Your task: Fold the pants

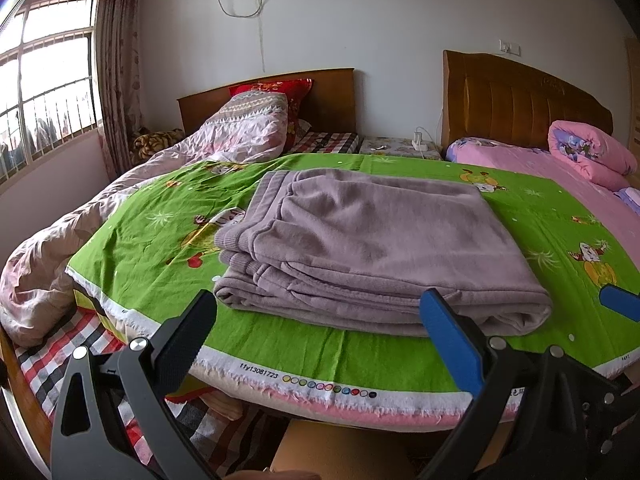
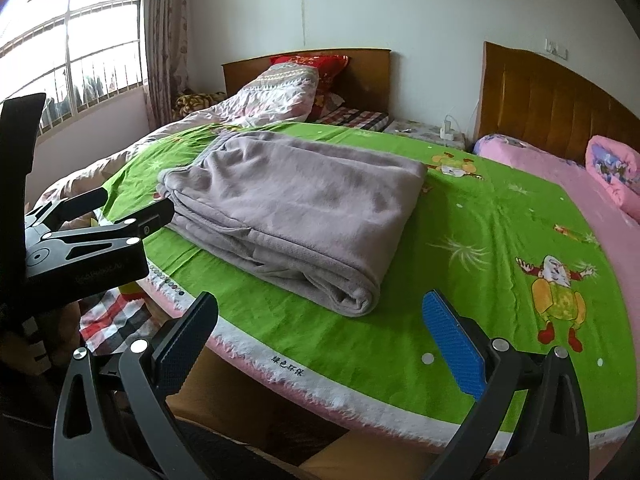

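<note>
Pants (image 1: 372,248), mauve-grey fleece, lie folded into a thick rectangular stack on the green cartoon-print sheet (image 1: 160,264) spread over the bed, ribbed waistband/cuff edges stacked on the stack's left side, rounded fold at the near right corner. Left gripper (image 1: 318,332) sits at the near edge of the sheet, just in front of the stack's near side; jaws spread wide, nothing between them. Its black finger (image 1: 188,336) is off to the left of the stack, apart from it; its blue-padded finger (image 1: 452,340) overlaps the stack's near right edge in left wrist view, can't tell if touching. Right gripper (image 2: 320,332) also spread wide & empty, near the sheet's hem w/ printed characters, to the right of the pants; stack's near right corner (image 2: 356,300) is just beyond the gap between its fingers, not touching either. In right wrist view the left gripper's black body (image 2: 84,252) shows at the left, beside the stack's near left edge. A blue pad tip (image 1: 620,302) of the right gripper shows at the right edge of left wrist view. Far side: rumpled pink-white quilt (image 1: 240,132) w/ red pillow (image 1: 280,88) on the left, wooden headboard (image 1: 520,100), pink bedding (image 1: 520,160) on the right, window (image 1: 48,80) far left.
</note>
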A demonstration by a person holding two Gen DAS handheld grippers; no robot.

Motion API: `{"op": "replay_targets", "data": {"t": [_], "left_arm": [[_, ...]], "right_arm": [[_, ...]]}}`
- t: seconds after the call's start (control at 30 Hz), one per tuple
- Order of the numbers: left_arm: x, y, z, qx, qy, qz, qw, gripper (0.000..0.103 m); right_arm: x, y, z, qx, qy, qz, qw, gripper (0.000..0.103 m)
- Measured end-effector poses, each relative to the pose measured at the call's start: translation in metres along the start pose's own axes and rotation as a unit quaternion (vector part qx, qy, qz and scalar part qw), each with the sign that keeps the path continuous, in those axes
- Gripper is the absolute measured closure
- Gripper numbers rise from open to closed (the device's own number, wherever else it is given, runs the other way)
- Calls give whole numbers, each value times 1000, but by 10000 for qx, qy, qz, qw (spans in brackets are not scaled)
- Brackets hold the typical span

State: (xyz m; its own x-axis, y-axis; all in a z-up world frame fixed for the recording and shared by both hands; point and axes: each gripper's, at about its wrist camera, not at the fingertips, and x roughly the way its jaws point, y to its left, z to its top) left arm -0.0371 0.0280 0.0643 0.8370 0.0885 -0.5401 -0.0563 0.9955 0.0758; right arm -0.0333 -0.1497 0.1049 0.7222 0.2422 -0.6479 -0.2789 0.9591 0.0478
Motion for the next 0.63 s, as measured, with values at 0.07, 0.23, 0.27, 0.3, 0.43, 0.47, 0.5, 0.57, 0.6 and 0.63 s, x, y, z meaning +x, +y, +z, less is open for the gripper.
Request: {"op": "replay_targets", "data": {"t": [0.07,0.23,0.27,0.3,0.43,0.47,0.5,0.57,0.6,0.63], "left_arm": [[0,0,0,2,0,-1,10000,1],[-1,0,0,-2,-17,8,10000,1],[-2,0,0,1,-52,8,10000,1],[-3,-1,-1,16,-80,25,10000,1],[-2,0,-1,37,-80,-52,9999,1],[0,1,-1,28,-46,-72,10000,1],[1,1,-1,24,-22,-81,10000,1],[3,1,-2,17,30,-116,9999,1],[4,2,-2,21,41,-124,9999,1],[4,2,-2,30,47,-122,9999,1]], "right_arm": [[-1,0,0,9,-15,-29,10000,5],[-2,-2,0,30,-34,-103,9999,5],[-2,-2,0,30,-37,-115,9999,5],[-2,-2,0,33,-37,-123,9999,5],[-2,-3,1,47,-37,-171,9998,5],[-2,-3,1,50,-39,-178,9998,5],[-2,-3,0,53,-39,-192,9998,5],[-2,-3,0,63,-40,-210,9998,5],[-2,-4,0,71,-39,-223,9997,5],[-2,-4,1,76,-38,-234,9997,5]]}}
